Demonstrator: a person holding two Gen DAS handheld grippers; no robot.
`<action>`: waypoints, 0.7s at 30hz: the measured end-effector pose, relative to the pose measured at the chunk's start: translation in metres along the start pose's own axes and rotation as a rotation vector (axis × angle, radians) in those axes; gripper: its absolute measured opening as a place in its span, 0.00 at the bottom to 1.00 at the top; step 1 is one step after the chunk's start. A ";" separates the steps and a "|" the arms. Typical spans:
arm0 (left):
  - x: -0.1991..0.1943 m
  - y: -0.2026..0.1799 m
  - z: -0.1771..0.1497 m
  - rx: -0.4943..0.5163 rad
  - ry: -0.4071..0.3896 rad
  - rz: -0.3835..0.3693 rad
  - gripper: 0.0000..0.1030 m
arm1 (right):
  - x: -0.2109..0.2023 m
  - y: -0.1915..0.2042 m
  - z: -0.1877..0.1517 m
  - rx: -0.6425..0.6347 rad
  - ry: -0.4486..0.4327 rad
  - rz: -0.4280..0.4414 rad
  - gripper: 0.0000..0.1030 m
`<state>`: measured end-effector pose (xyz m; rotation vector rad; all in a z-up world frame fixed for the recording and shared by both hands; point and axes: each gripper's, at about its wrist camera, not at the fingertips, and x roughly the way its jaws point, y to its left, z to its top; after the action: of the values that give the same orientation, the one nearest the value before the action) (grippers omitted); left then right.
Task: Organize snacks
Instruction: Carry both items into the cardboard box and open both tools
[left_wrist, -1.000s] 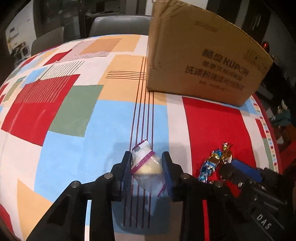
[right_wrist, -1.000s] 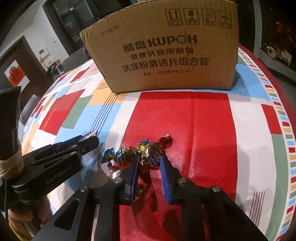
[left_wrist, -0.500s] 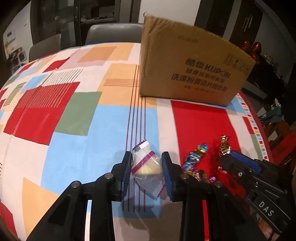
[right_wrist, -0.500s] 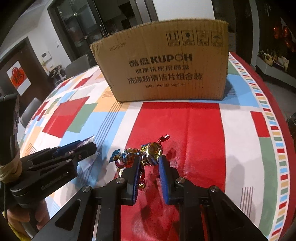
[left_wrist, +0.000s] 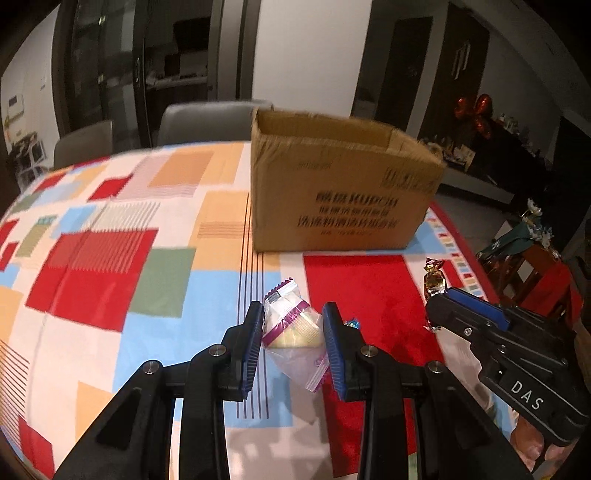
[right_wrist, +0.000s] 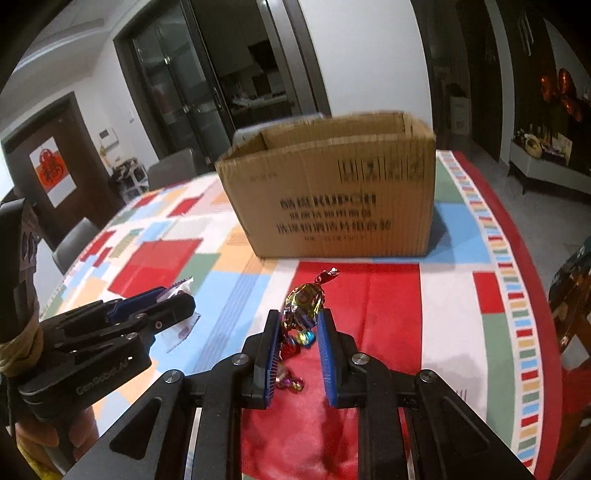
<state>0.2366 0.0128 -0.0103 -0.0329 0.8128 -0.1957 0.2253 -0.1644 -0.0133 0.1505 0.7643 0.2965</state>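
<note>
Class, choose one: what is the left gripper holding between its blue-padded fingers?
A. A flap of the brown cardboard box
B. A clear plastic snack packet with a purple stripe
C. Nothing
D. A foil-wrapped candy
B: the left gripper is shut on the clear plastic snack packet with a purple stripe; the foil candy sits in the right gripper.

box (left_wrist: 343, 192) plain brown, black print | surface (left_wrist: 110, 258) red/blue/green/orange patchwork w/ stripes | candy (right_wrist: 303, 302) shiny gold foil | packet (left_wrist: 291, 325) clear, purple band | fingers (left_wrist: 253, 343) blue pads

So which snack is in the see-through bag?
The pale yellow cake pinched in the left gripper. Its wrapper is clear with a purple stripe; the candies in the right gripper wear shiny foil.
</note>
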 end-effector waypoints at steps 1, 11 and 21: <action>-0.003 -0.001 0.002 0.007 -0.010 -0.003 0.31 | -0.003 0.001 0.002 -0.001 -0.009 0.000 0.21; -0.025 -0.010 0.042 0.062 -0.106 -0.002 0.31 | -0.029 0.001 0.042 -0.013 -0.122 -0.003 0.21; -0.031 -0.023 0.087 0.142 -0.181 0.023 0.31 | -0.038 -0.003 0.083 -0.030 -0.184 -0.012 0.21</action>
<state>0.2753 -0.0078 0.0741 0.0910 0.6168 -0.2251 0.2581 -0.1817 0.0706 0.1424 0.5784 0.2781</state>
